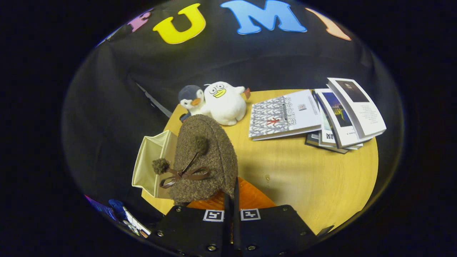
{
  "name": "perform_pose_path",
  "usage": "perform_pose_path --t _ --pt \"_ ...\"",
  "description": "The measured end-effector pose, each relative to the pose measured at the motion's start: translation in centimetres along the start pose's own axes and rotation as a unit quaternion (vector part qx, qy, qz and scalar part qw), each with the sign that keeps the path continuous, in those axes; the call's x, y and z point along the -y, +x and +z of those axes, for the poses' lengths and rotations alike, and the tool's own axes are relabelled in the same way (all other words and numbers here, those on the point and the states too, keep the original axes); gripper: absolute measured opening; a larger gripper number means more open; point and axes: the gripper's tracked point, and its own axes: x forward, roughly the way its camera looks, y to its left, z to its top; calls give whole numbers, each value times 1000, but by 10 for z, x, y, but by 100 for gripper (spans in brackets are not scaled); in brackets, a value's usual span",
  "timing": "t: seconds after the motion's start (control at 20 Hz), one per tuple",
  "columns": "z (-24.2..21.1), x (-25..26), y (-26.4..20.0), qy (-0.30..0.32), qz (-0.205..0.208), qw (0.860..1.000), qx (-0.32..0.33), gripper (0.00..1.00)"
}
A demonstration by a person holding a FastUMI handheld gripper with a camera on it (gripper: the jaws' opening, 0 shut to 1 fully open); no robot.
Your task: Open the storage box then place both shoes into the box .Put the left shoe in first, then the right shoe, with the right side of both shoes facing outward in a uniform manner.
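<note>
Brown fuzzy shoe [205, 160] with pom-pom bow, lifted beside the open cream storage box [151, 162].

brown fuzzy shoe [205, 160], cream storage box [151, 164], yellow table [314, 178]

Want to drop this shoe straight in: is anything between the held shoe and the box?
Nothing visible. The fingers are shut on the shoe, which hangs right beside the open box, overlapping its near edge. The plush toys sit beyond, out of the path.
</note>
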Motion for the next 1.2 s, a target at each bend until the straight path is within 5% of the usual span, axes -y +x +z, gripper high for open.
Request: perform_pose_path --t 0.55,1.2 --pt "36 -173 67 -98 96 990 -26 3" --pt "-5 -256 169 -150 85 980 -100 3"
